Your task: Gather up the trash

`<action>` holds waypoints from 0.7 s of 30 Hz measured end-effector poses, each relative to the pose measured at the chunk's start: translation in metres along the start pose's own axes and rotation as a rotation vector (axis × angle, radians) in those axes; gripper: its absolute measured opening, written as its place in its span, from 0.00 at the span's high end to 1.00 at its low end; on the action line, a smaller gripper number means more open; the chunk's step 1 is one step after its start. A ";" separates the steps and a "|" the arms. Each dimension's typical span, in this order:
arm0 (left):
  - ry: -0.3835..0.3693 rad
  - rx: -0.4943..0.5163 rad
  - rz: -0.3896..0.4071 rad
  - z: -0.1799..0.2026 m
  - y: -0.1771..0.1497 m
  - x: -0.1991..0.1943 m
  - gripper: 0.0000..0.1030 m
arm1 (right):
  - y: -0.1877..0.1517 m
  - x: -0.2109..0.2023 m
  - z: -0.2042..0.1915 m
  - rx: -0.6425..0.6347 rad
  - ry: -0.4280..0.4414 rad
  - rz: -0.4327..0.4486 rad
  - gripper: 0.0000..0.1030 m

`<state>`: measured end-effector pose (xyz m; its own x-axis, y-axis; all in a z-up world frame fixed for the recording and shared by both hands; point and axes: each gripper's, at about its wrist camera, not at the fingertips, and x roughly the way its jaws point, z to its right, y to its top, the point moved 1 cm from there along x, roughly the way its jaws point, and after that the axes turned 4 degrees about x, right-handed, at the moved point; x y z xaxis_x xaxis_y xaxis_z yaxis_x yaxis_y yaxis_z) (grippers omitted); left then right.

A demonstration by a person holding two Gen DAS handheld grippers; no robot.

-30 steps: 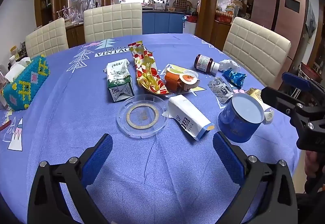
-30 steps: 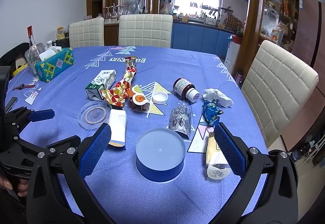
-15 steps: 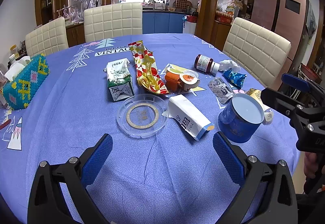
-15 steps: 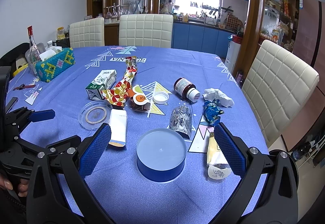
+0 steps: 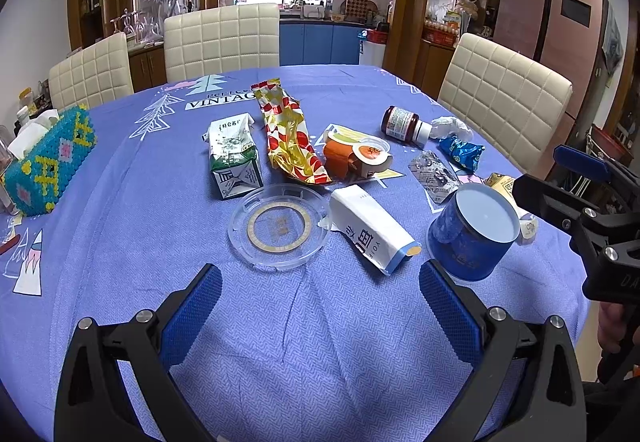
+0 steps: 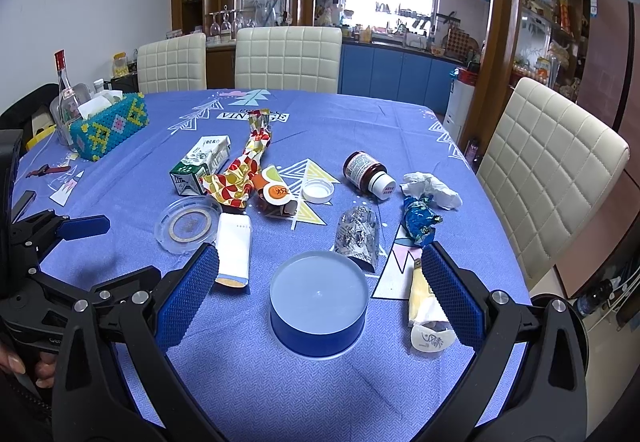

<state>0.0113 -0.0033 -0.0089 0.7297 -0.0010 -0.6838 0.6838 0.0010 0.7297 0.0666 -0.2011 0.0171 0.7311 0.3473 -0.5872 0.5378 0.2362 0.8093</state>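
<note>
Trash lies on a blue tablecloth [image 5: 280, 342]: a green-white carton [image 5: 234, 157], a red-gold wrapper [image 5: 290, 137], an orange cup [image 5: 354, 157], a clear round lid [image 5: 280, 230], a white box [image 5: 370, 228], a brown jar [image 5: 402, 123], a crumpled tissue [image 6: 430, 187] and a blue wrapper [image 6: 418, 222]. A blue round tin [image 6: 318, 300] stands close in front of my right gripper [image 6: 320, 298]. My left gripper [image 5: 320, 306] is open and empty above bare cloth, short of the clear lid. The right gripper is open and empty too.
A beaded tissue box [image 5: 48, 157] sits at the table's left, with a glass bottle [image 6: 64, 93] beside it. A foil packet [image 6: 358, 238], a white cap [image 6: 318, 189] and a yellow packet [image 6: 422, 298] lie near the tin. Cream chairs [image 5: 222, 37] ring the table.
Nearly nothing has moved. Both views shifted very slightly; both grippers stay open and empty.
</note>
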 end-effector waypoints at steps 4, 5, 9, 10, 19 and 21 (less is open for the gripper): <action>0.001 -0.001 0.000 0.000 0.000 0.001 0.06 | 0.001 0.000 -0.001 0.001 0.001 0.000 0.03; 0.001 -0.001 0.000 0.000 0.000 0.001 0.06 | 0.002 0.001 -0.002 0.001 0.002 0.000 0.03; 0.001 -0.001 -0.001 0.000 0.000 0.002 0.06 | -0.002 0.000 -0.006 -0.001 0.002 0.000 0.03; -0.001 -0.001 -0.002 0.001 0.000 0.001 0.06 | -0.005 -0.001 -0.001 0.000 0.005 -0.001 0.03; -0.002 -0.003 -0.003 0.005 -0.002 0.002 0.06 | -0.006 -0.001 -0.001 0.001 0.005 -0.001 0.03; -0.003 -0.003 -0.004 0.003 -0.003 0.002 0.06 | -0.006 0.000 -0.002 0.002 0.006 -0.003 0.03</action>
<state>0.0107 -0.0064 -0.0126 0.7270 -0.0041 -0.6866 0.6866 0.0038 0.7270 0.0621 -0.2013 0.0122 0.7268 0.3523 -0.5896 0.5407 0.2358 0.8075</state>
